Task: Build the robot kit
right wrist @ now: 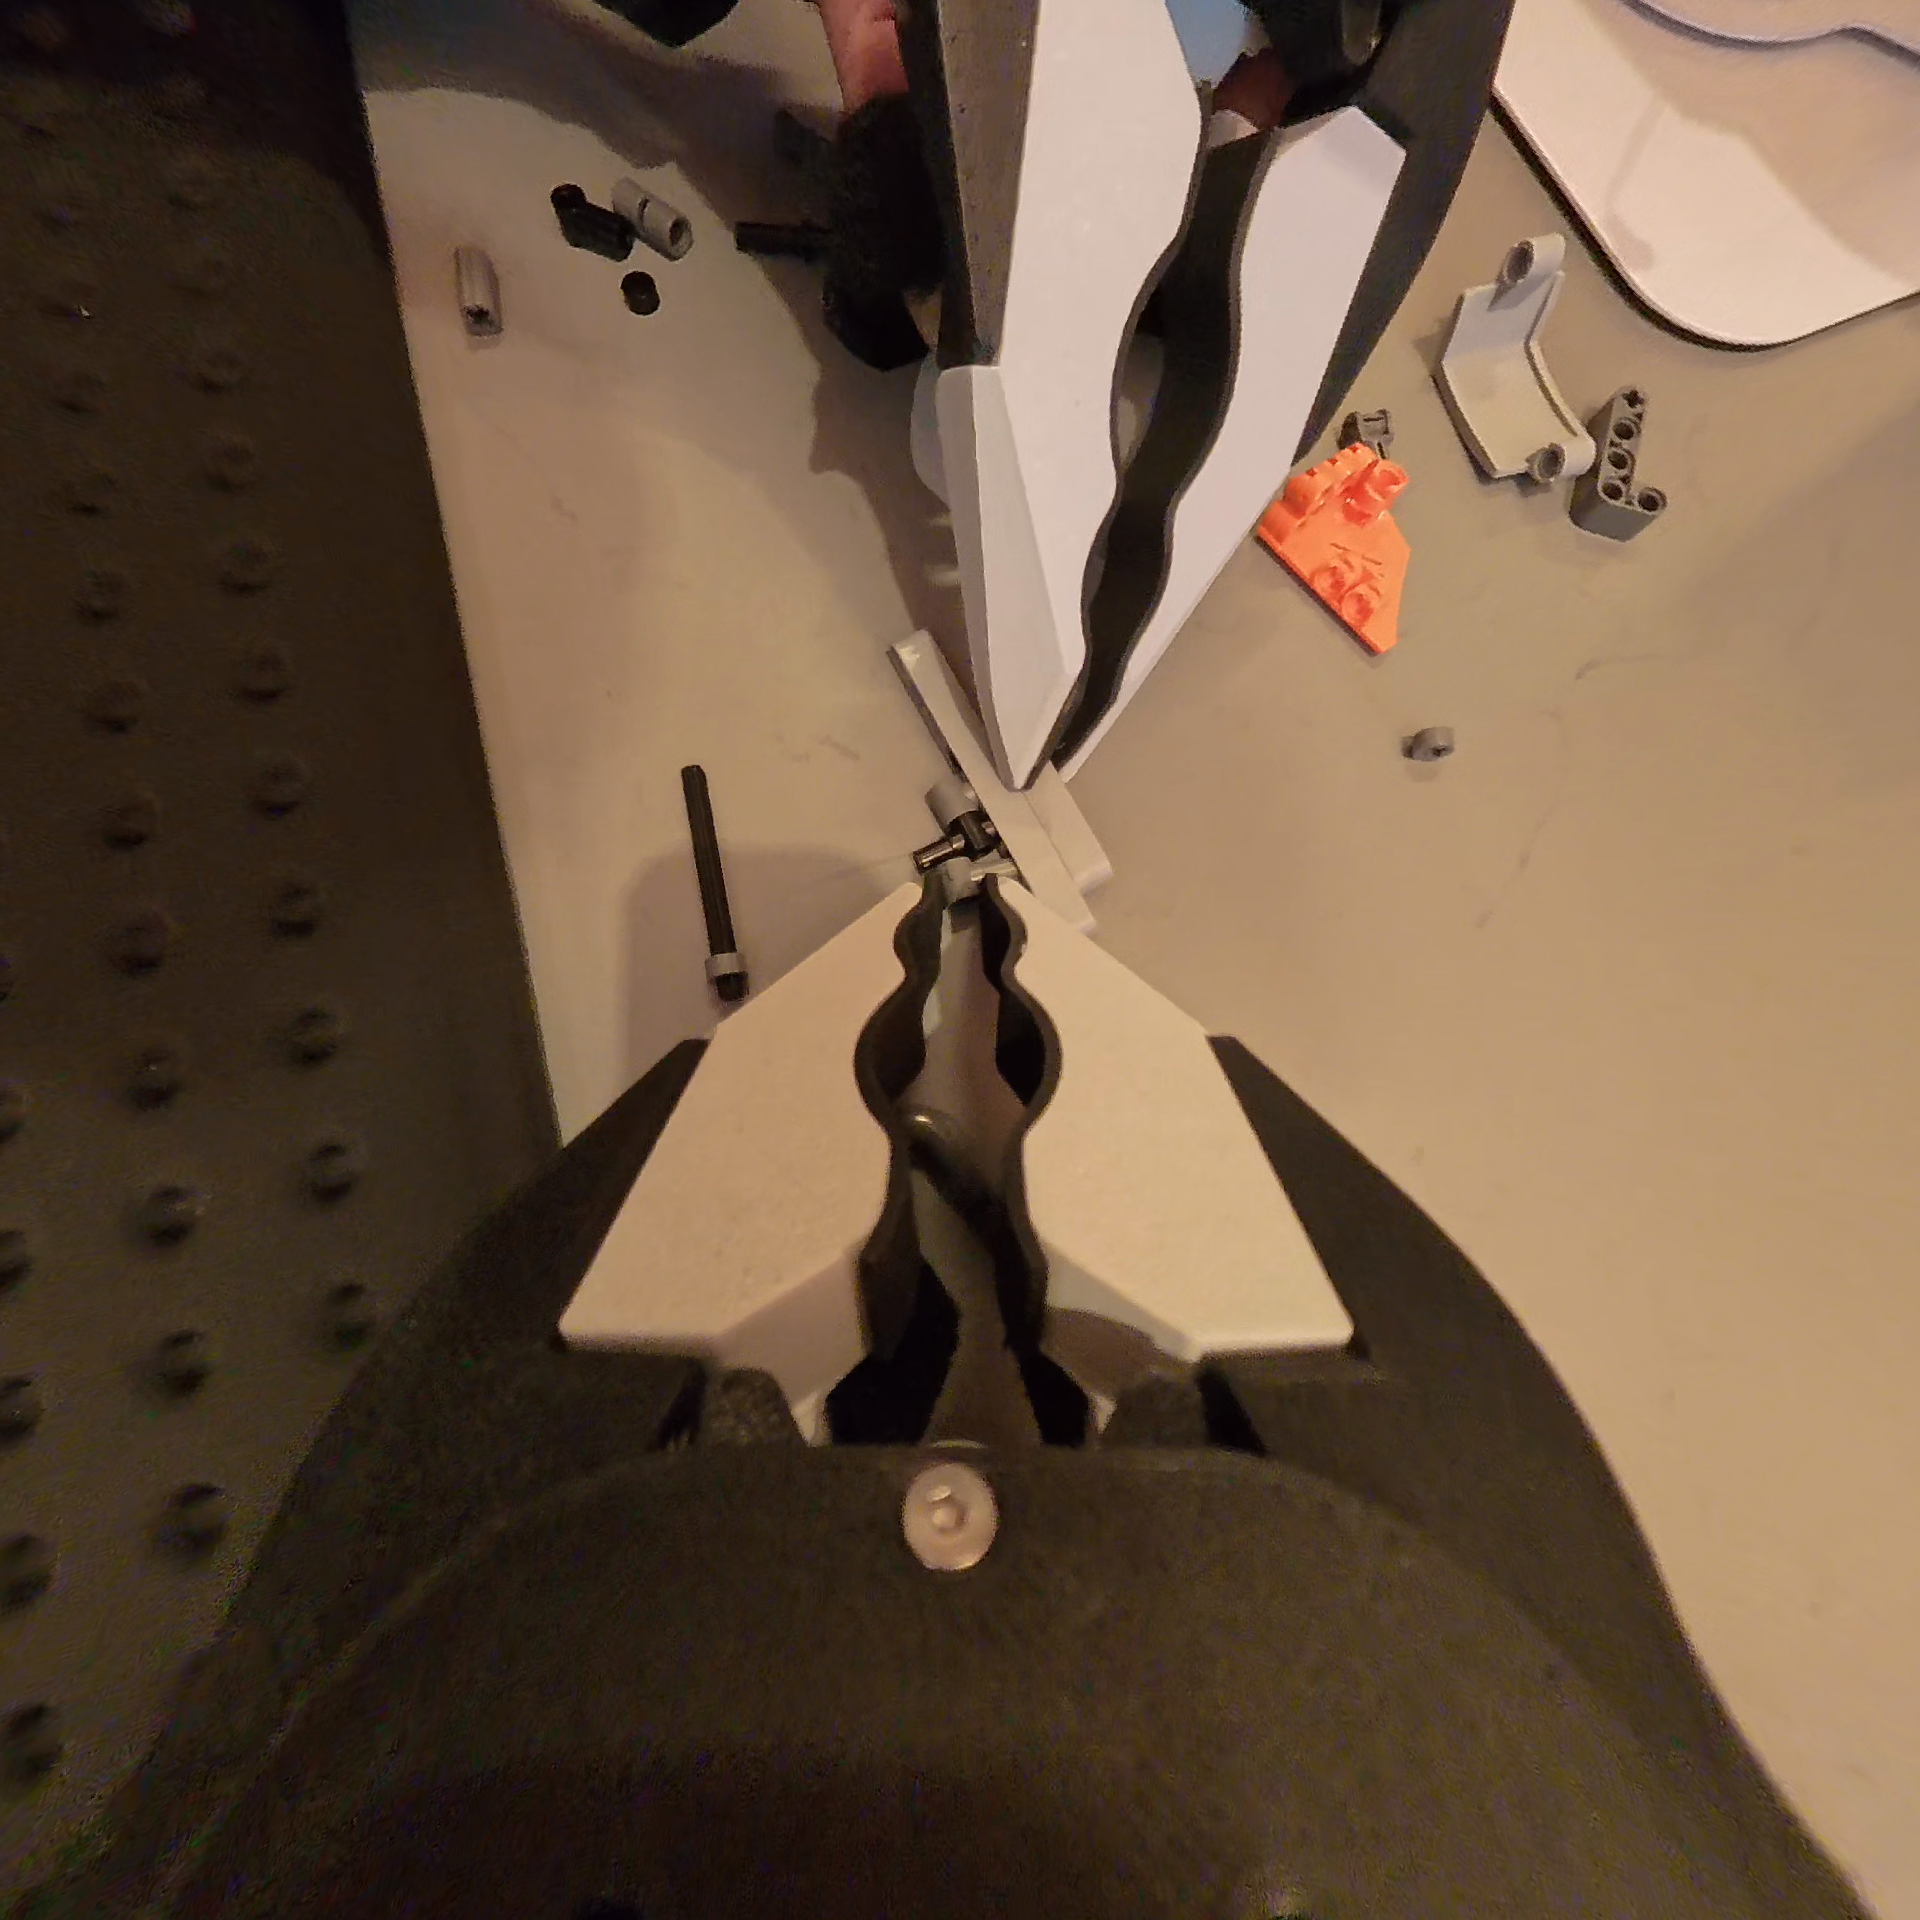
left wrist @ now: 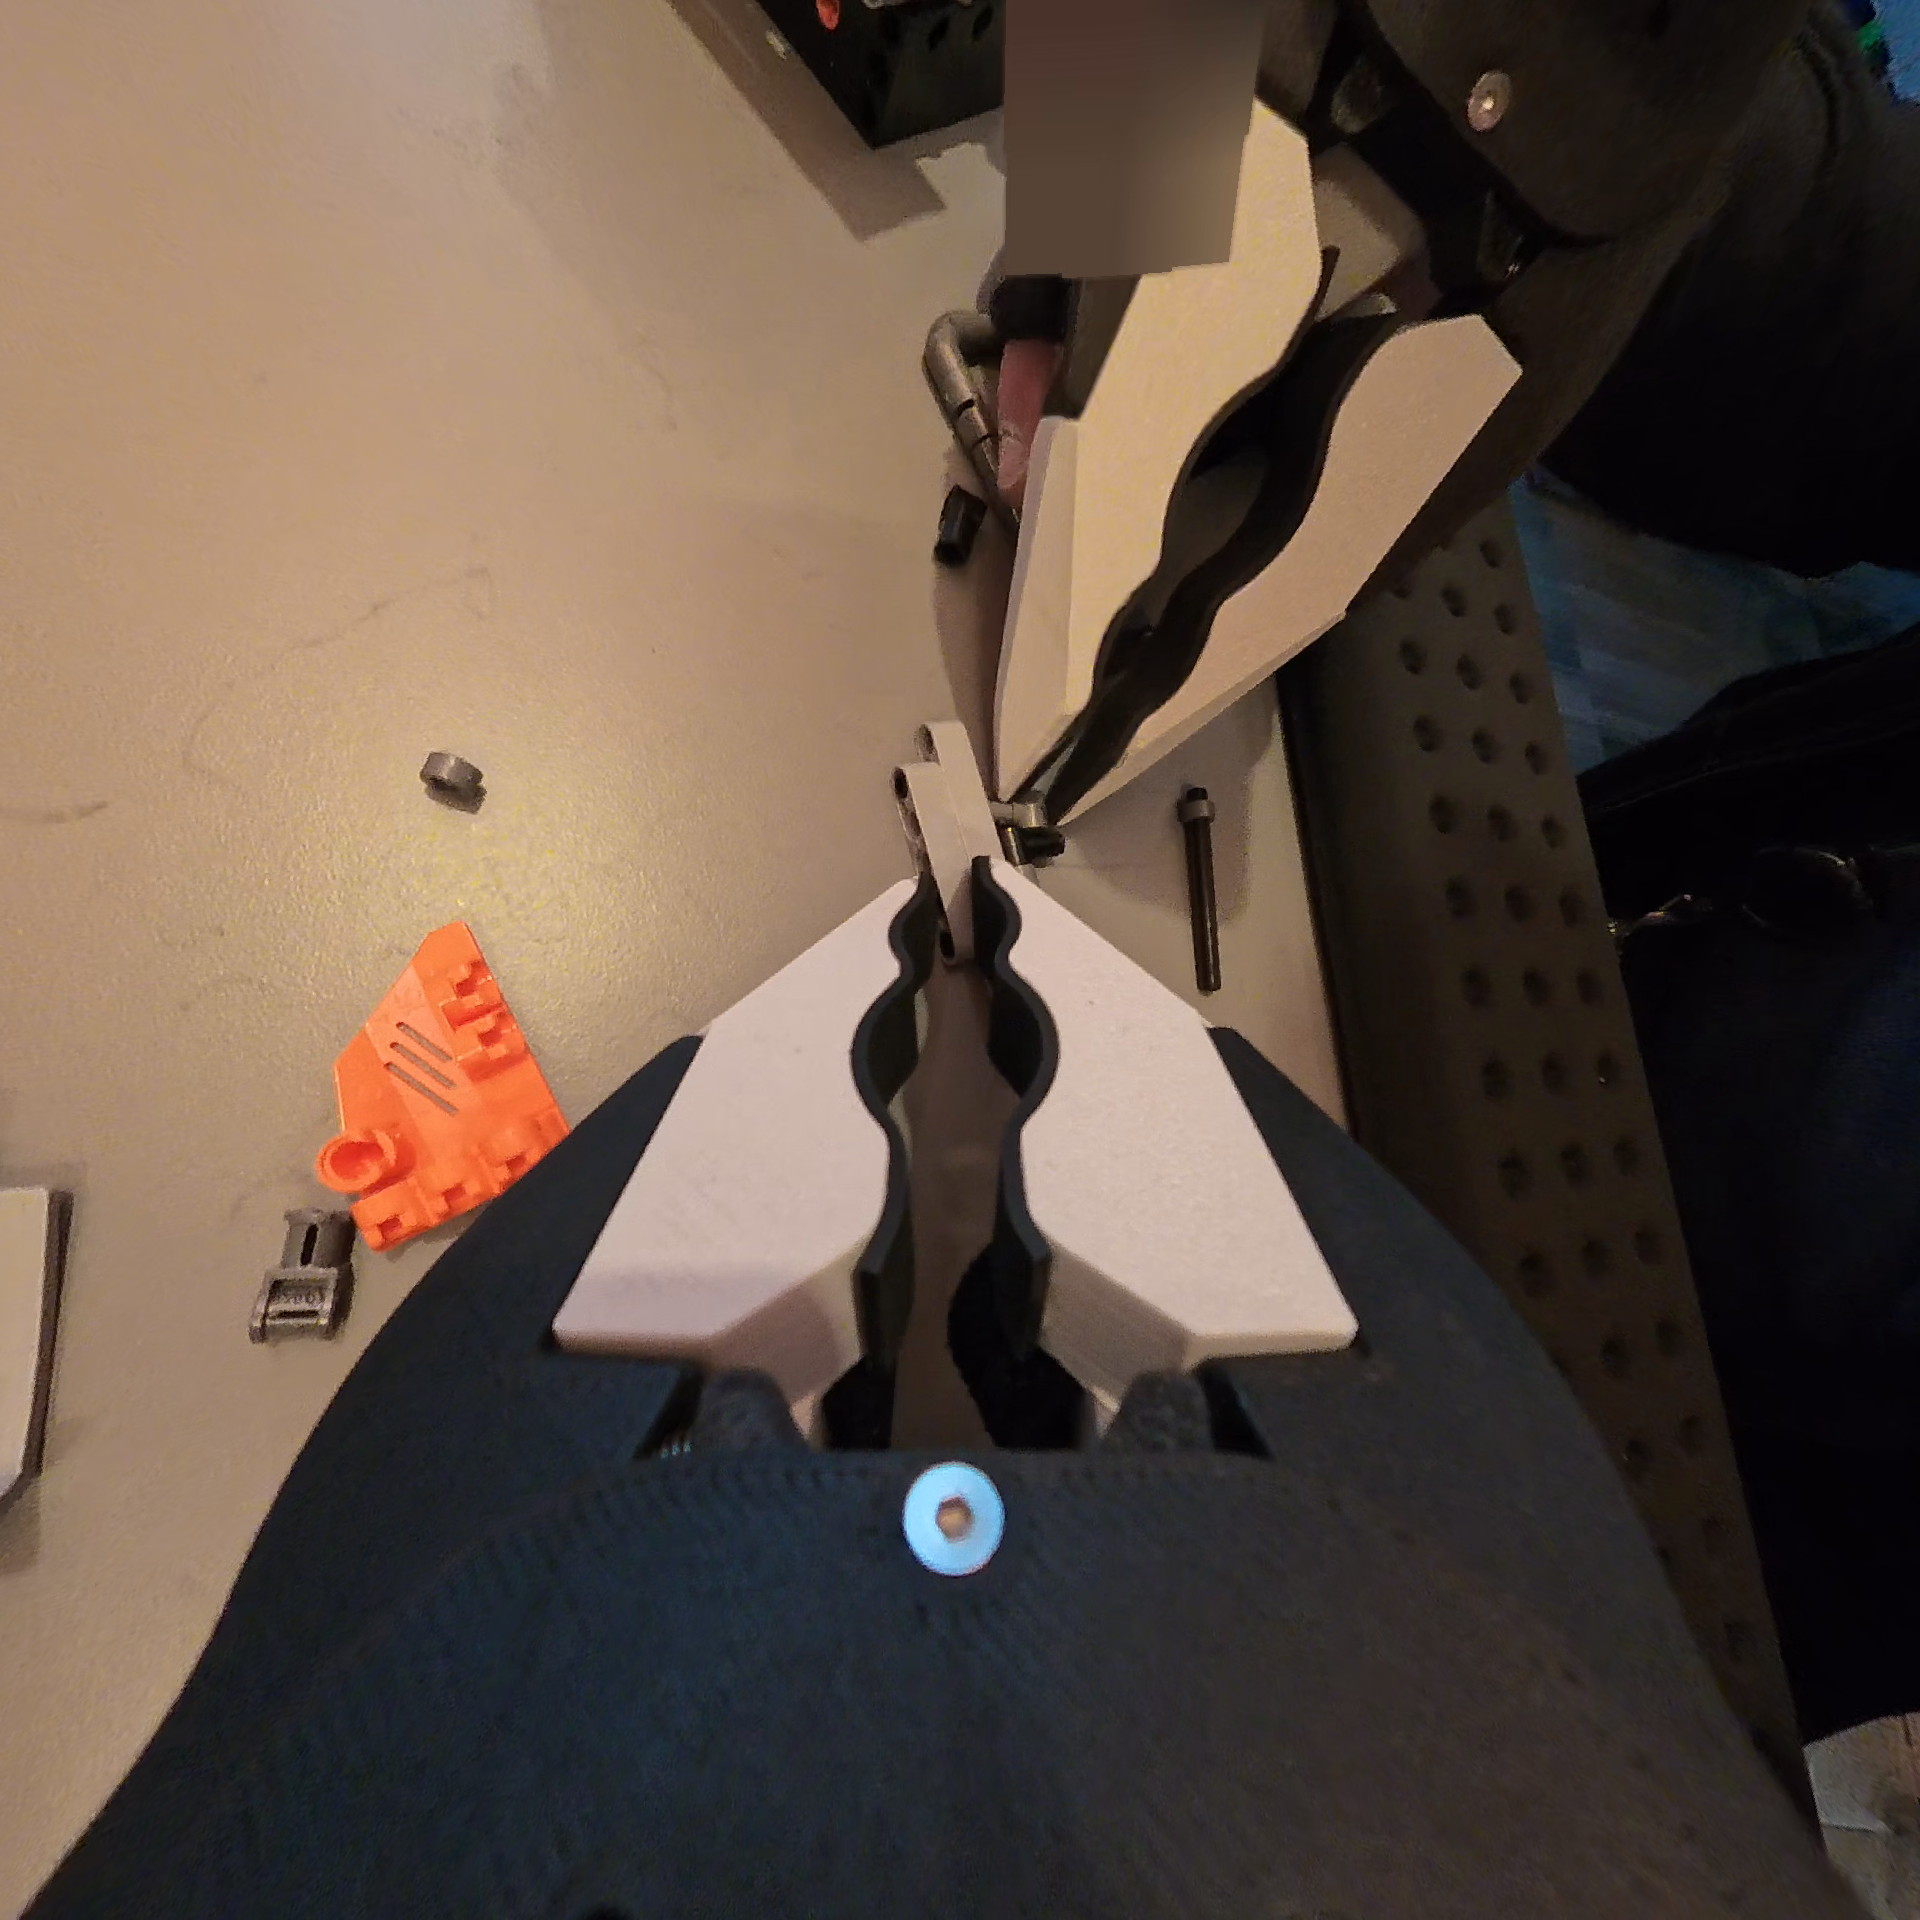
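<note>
- Table (left wrist: 416, 416): pale top strewn with loose building parts. A dark studded mat (left wrist: 1507, 1039) runs along one edge.
- Left gripper (left wrist: 951, 883): fingers nearly closed, pinching a flat grey beam (left wrist: 940, 821) at the very tips. Most of the beam sticks out past them.
- Right gripper (right wrist: 961, 894): fingers also nearly closed, tips clamped on a small grey connector (right wrist: 956, 816) that carries a black pin.
- Where they meet: the two grippers come tip to tip just above the table, and the connector lies against the beam. Whether it is seated in a hole I cannot tell.
- Nearby: an orange panel (left wrist: 436, 1091) lies well to the side, and a black axle (left wrist: 1200, 894) lies beside the mat.
- Smallest: a grey bush (left wrist: 454, 779) lies alone, clear of both grippers.
</note>
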`<control>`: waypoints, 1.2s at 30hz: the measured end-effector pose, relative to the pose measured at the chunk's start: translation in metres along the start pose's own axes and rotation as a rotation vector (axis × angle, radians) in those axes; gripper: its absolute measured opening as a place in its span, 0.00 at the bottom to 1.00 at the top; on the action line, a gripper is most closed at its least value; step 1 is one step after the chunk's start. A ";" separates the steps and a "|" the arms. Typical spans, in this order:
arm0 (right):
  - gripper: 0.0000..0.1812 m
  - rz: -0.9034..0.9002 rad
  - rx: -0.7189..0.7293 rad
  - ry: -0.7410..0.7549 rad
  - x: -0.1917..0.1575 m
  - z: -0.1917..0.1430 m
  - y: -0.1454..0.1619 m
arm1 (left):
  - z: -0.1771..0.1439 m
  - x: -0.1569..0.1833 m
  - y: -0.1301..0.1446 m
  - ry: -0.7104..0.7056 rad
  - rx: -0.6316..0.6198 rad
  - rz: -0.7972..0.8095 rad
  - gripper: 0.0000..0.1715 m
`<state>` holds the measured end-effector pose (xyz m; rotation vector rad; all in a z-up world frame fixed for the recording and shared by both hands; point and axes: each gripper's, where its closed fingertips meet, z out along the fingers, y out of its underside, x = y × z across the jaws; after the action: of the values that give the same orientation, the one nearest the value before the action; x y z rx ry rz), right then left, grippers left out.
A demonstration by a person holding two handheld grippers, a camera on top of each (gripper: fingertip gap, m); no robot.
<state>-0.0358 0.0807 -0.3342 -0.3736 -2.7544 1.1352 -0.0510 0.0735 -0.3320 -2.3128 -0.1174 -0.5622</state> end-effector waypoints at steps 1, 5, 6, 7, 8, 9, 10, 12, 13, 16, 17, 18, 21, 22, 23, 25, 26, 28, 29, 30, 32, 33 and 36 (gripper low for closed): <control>0.02 -0.007 0.000 -0.007 0.000 0.000 0.000 | 0.000 0.000 0.000 0.002 0.004 -0.004 0.03; 0.02 -0.045 -0.006 -0.006 0.000 0.000 0.000 | 0.000 0.000 0.000 0.004 0.002 -0.005 0.02; 0.02 -0.047 0.000 -0.008 0.000 0.000 0.000 | 0.000 0.000 -0.001 0.004 0.003 -0.009 0.02; 0.02 -0.046 0.000 -0.010 0.000 0.000 0.000 | 0.001 0.000 -0.001 0.002 0.005 -0.008 0.02; 0.02 -0.045 0.002 -0.013 -0.001 0.000 0.000 | 0.001 0.000 -0.001 0.001 0.006 -0.006 0.02; 0.02 -0.037 0.009 -0.016 -0.001 0.000 -0.001 | 0.000 0.000 -0.001 0.005 0.008 -0.008 0.02; 0.03 -0.026 0.017 -0.016 0.000 0.000 -0.001 | 0.000 -0.001 -0.001 0.006 0.014 -0.013 0.02; 0.03 -0.010 0.020 -0.012 0.000 0.000 -0.001 | 0.000 -0.002 -0.002 0.001 0.018 -0.019 0.03; 0.03 -0.005 0.022 -0.010 0.000 0.001 -0.001 | 0.000 -0.002 -0.002 -0.010 0.013 -0.012 0.03; 0.03 -0.002 0.024 -0.009 0.001 0.001 -0.001 | 0.001 -0.003 -0.003 -0.017 0.015 -0.007 0.04; 0.03 -0.006 0.023 -0.007 0.000 0.001 -0.001 | 0.001 -0.003 -0.003 -0.012 0.017 -0.013 0.04; 0.03 -0.018 0.020 0.000 0.000 0.001 -0.001 | 0.001 -0.003 -0.003 -0.015 0.013 -0.006 0.04; 0.03 -0.019 0.019 -0.007 0.000 0.001 -0.001 | 0.001 -0.003 -0.003 -0.018 0.012 -0.002 0.04; 0.03 -0.016 0.019 -0.010 0.001 0.001 -0.001 | 0.001 -0.003 -0.003 -0.015 0.012 -0.007 0.04; 0.02 -0.026 0.013 -0.007 0.001 0.001 -0.001 | 0.001 -0.003 -0.003 -0.018 0.010 -0.002 0.04; 0.02 -0.062 -0.001 0.010 0.001 0.001 -0.002 | 0.001 -0.003 -0.003 -0.018 0.008 -0.007 0.04; 0.02 -0.081 -0.010 0.029 0.001 0.002 -0.002 | 0.001 -0.004 -0.004 -0.022 0.009 -0.007 0.03; 0.02 -0.136 -0.024 0.070 0.000 0.003 -0.003 | 0.001 -0.005 -0.004 -0.024 0.018 -0.015 0.03; 0.02 -0.141 -0.025 0.073 0.000 0.003 -0.003 | 0.001 -0.005 -0.004 -0.026 0.017 -0.010 0.03; 0.02 -0.125 -0.022 0.068 0.000 0.002 -0.003 | 0.001 -0.005 -0.004 -0.027 0.017 -0.013 0.03; 0.02 -0.063 -0.002 0.036 0.000 0.002 -0.003 | 0.001 -0.006 -0.004 -0.029 0.024 -0.015 0.03; 0.02 -0.041 -0.001 0.025 0.000 0.002 -0.003 | 0.001 -0.006 -0.004 -0.028 0.028 -0.019 0.03; 0.02 0.022 0.017 -0.021 0.001 0.002 -0.002 | 0.001 -0.006 -0.004 -0.038 0.029 -0.017 0.03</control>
<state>-0.0372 0.0778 -0.3339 -0.3925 -2.7636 1.1738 -0.0568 0.0782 -0.3326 -2.2968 -0.1629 -0.5221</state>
